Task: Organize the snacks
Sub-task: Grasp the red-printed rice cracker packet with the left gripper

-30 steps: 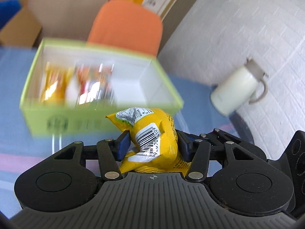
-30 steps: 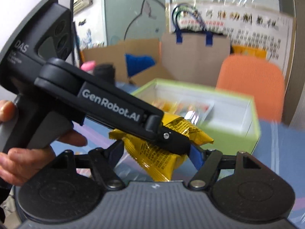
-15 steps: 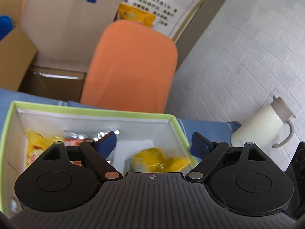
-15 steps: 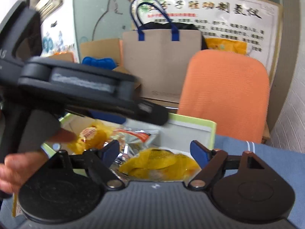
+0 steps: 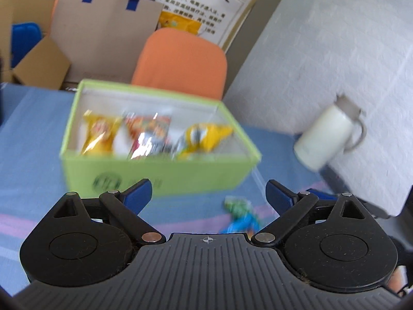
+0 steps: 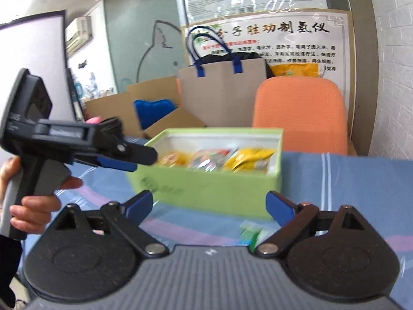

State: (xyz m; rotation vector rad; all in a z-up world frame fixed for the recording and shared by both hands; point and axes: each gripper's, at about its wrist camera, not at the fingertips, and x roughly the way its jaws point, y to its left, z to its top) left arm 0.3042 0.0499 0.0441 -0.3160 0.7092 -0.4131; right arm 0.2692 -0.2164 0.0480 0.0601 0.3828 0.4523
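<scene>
A light green box [image 5: 165, 175] stands on the blue tablecloth and holds a yellow snack packet at the left [image 5: 99, 135], a red and silver packet [image 5: 148, 135] in the middle and another yellow packet [image 5: 204, 135] at the right. The box also shows in the right wrist view [image 6: 214, 188]. My left gripper [image 5: 208, 196] is open and empty, in front of the box. My right gripper [image 6: 209, 205] is open and empty, also short of the box. A blue and green snack packet [image 5: 242, 217] lies on the cloth between the left fingers. The left gripper shows from the side in the right wrist view [image 6: 134, 159].
A white jug with a handle [image 5: 327, 139] stands at the right by the wall. An orange chair [image 5: 180, 62] stands behind the table, with a brown paper bag [image 5: 103, 33] and cardboard boxes [image 5: 38, 62] beyond. A green and white packet [image 6: 250, 235] lies before the right gripper.
Both grippers held the yellow packet together, let it go into the box's right end, and have drawn back from the box with jaws open.
</scene>
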